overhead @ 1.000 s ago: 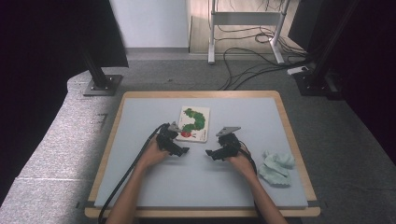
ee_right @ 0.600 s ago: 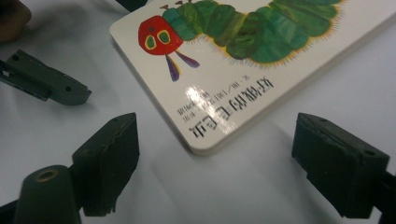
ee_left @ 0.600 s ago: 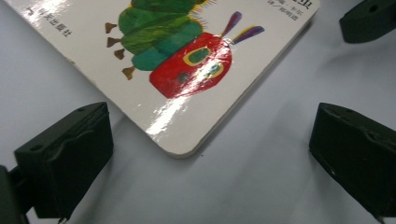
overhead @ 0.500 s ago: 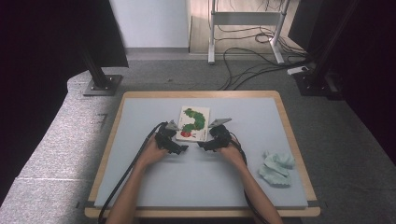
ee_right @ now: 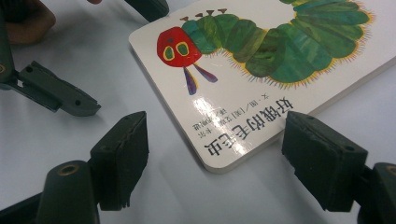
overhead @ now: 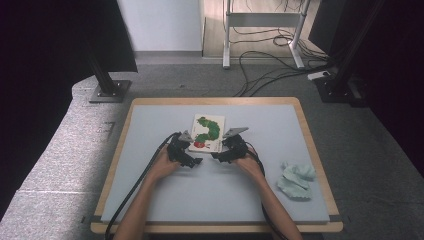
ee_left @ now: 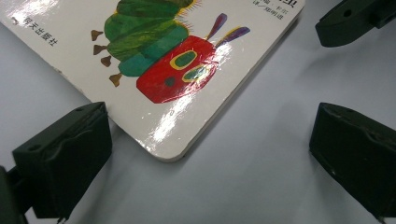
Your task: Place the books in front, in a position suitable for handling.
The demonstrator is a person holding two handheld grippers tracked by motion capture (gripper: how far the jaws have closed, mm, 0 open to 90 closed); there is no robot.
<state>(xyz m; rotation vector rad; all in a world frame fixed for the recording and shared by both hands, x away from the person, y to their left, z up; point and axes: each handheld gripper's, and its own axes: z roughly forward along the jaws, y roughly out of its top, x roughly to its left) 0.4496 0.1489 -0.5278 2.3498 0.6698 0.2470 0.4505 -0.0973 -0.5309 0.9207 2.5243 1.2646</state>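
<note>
A: Where is the book [overhead: 207, 133] lying?

B: Flat on the counter [overhead: 150, 125], just past twelve o'clock of both hands. The right tool [ee_right: 212, 161], gaping but narrowing, is straddling its near corner, gripping nothing; the left tool [ee_left: 201, 154] is hanging wide open, empty.

A: Advice?

B: Keep one pad sliding under the edge.

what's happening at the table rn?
A person works two handheld tools at a caterpillar board book lying flat on the grey table. The left tool and right tool sit at the book's two near corners, each with its jaws open around a corner and not pressing on it. The right tool's jaws have just been closing in. A crumpled pale green cloth lies off to the right, untouched.
</note>
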